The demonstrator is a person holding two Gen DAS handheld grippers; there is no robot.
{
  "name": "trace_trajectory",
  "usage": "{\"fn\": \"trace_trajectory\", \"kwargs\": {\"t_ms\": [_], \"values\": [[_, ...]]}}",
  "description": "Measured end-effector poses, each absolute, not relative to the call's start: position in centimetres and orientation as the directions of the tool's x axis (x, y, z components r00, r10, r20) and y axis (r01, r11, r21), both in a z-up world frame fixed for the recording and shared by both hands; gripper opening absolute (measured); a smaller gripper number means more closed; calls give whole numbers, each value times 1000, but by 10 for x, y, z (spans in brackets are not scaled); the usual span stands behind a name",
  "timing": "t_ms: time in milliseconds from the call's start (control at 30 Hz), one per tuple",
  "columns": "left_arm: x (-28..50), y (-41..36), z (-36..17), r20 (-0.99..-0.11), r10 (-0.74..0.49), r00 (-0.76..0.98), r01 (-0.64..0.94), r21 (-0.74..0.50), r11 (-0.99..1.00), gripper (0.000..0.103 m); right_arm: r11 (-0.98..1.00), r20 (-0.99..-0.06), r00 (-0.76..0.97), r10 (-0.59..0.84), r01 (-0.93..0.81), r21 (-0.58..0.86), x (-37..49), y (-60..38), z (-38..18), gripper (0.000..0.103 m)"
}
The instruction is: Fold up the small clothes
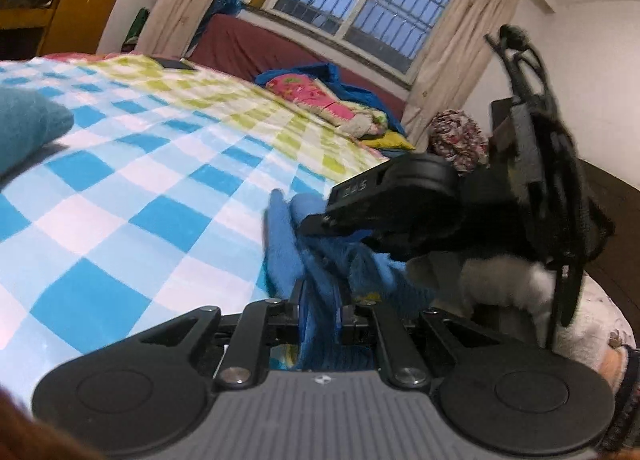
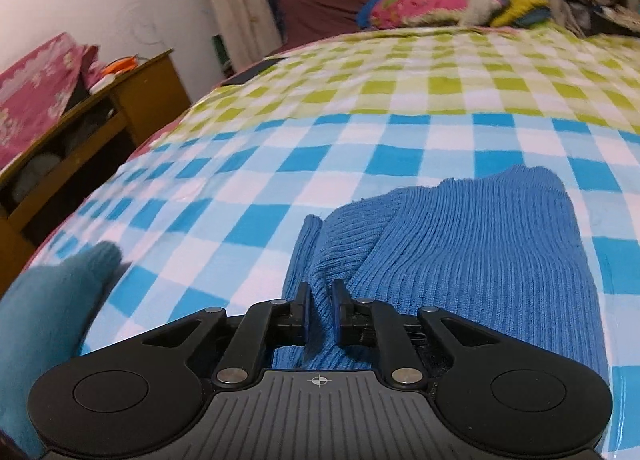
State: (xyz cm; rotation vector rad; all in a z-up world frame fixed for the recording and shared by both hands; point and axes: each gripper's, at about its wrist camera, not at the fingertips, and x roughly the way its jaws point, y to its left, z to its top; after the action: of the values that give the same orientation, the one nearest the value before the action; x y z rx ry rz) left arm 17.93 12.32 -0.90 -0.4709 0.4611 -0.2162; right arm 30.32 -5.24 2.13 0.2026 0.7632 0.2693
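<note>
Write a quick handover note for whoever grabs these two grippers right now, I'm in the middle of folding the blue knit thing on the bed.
Left gripper: shut on the blue ribbed knit garment, with cloth bunched between its fingers.
Right gripper: also shut on the same garment, pinching a fold near its edge.
The garment lies bunched on the checked bedsheet; a teal knit item sits apart to its left.
Done: both ends gripped.
Left: no neat fold shows yet, so the fold probably needs finishing and flattening. The teal item looks unfolded too.

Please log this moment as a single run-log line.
left gripper: shut on blue knit garment | right gripper: shut on same | surface: checked bedsheet
</note>
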Motion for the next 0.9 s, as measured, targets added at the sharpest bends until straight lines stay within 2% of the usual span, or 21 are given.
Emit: {"fn": "trace_trajectory", "kwargs": {"t_ms": [67,133,200,267,367,500,600,733,767,800,833,867,900], "values": [[175,122,-5,-350,-317,882,124,-475,871,21,941,-649,688,325,-166,295,305,-55,23,11],[173,117,-1,-333,-333,882,158,-458,875,29,932,-641,686,345,-168,321,305,-60,25,11],[175,107,-1,-353,-343,871,178,-424,888,32,923,-633,682,366,-181,339,305,-63,28,11],[181,98,-6,-400,-317,860,157,-383,910,32,921,-631,678,376,-201,333,303,-61,30,11],[188,98,-16,-451,-294,843,112,-387,915,32,918,-636,665,391,-233,321,301,-58,32,11],[191,95,-19,-457,-299,838,119,-381,917,31,942,-678,654,335,-237,237,302,-52,31,11],[190,94,-22,-455,-303,837,127,-377,917,31,963,-707,655,268,-205,175,306,-46,33,17],[189,95,-24,-453,-304,838,129,-378,917,30,977,-742,644,187,-204,69,313,-24,32,38],[189,96,-24,-455,-303,838,128,-376,918,30,977,-745,645,167,-209,38,314,-19,30,39],[188,96,-25,-455,-304,837,129,-376,917,29,976,-744,656,127,-216,-24,314,-11,28,38],[188,96,-25,-454,-305,837,129,-379,916,27,973,-743,663,89,-216,-77,314,-6,25,30],[187,97,-25,-453,-306,837,128,-382,915,27,972,-746,664,54,-207,-114,315,-3,22,17],[186,98,-25,-450,-309,838,129,-388,912,25,972,-747,663,49,-205,-118,316,-3,20,16]]}}
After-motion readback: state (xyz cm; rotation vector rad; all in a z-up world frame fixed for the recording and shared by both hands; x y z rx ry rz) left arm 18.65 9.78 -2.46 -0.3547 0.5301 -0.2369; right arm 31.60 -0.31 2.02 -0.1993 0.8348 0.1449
